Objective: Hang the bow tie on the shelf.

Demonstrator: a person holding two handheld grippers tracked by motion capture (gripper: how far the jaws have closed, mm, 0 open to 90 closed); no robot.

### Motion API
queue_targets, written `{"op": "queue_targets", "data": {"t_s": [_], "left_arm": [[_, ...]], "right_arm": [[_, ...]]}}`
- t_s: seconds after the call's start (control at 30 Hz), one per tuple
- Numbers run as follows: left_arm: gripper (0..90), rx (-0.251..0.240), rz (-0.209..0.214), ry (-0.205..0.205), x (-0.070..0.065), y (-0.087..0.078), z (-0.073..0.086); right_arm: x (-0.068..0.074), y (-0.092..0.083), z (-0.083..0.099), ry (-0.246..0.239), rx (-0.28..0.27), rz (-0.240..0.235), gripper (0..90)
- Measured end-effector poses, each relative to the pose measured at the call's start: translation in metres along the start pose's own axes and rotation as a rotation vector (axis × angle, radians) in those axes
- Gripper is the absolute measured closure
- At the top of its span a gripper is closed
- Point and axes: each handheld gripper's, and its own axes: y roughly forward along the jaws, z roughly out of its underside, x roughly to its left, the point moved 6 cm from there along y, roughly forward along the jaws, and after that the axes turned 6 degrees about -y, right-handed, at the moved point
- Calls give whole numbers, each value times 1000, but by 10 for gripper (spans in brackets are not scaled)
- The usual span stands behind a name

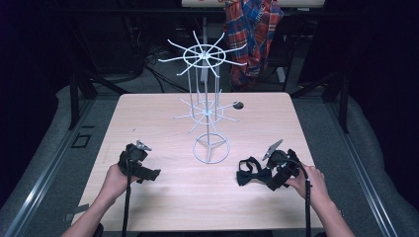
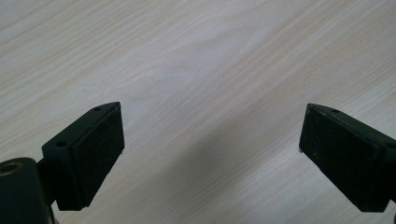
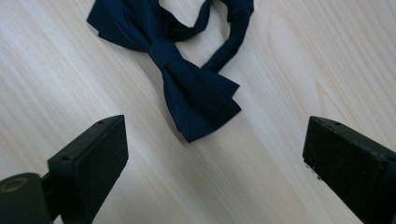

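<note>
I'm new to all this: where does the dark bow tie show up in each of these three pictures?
High view: the bow tie lies at lower right on the table, just left of the right gripper.
Left gripper view: not in it, just wood grain ahead of open jaws.
Right gripper view: upper centre, ahead of the open jaws.
Shared landmark: the pale wooden tabletop.

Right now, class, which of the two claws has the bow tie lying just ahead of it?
The right claw: the dark bow tie lies before it, while the left claw faces bare table.

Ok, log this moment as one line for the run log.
right gripper open, just short of bow tie | left gripper open over bare table | wire rack unused
</note>
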Motion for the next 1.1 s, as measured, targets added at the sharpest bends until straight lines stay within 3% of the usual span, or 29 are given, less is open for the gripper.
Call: {"op": "queue_targets", "data": {"t_s": [0.3,0.63,0.8,1.1], "left_arm": [[64,-2,-1,-11,1,-1,1],[63,-4,3,-6,-1,1,0],[63,-9,6,-12,-1,1,-1],[62,-10,19,-11,-4,0,-1]], "right_arm": [[8,8,-11,-23,5,-25,18],[8,17,-13,-4,-7,-24,0],[9,22,-16,-19,8,-18,2],[11,35,-26,-46,62,-14,247]]}}
